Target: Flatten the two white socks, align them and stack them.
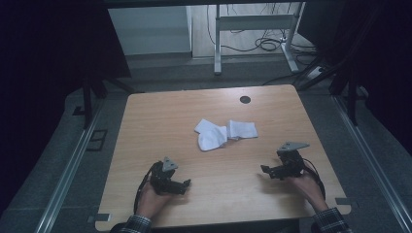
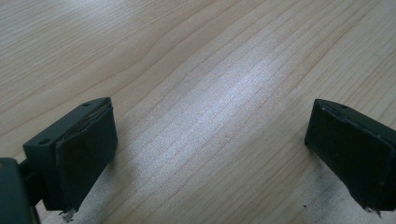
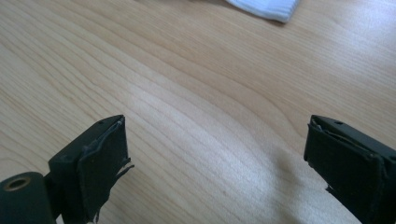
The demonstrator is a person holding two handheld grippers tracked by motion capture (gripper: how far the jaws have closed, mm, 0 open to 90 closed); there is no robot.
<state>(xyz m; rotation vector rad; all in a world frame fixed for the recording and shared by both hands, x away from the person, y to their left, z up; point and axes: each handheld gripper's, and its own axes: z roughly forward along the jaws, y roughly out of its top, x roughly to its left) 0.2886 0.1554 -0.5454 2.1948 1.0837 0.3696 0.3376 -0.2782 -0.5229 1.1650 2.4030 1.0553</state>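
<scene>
High view: two white socks [image 1: 225, 134] lie near the middle of the wooden surface [image 1: 145, 126], overlapping in a loose heap, one bunched at the left and one stretching to the right. The left gripper [image 1: 186, 184] rests low at the near left of the surface, held in the person's left hand [image 1: 154, 200], and the right gripper [image 1: 264, 169] sits at the near right in the right hand [image 1: 307, 185]. Both are well apart from the socks.

In the left gripper view its jaws stand spread wide over bare wood grain, holding nothing. In the right gripper view the jaws are likewise spread and empty, and the ribbed edge of a sock [image 3: 266, 7] peeks in at the top, so that gripper is pointed toward the heap.

The step in hand looks like the reach to the socks. To do it well, I would bring each gripper to its own sock, the left to the bunched one, the right to the free end at the right, keeping the jaws wide until they straddle the cloth. Come in low, press lightly into the surface, and pinch a single layer near an edge rather than the overlap, or both socks may lift together.
</scene>
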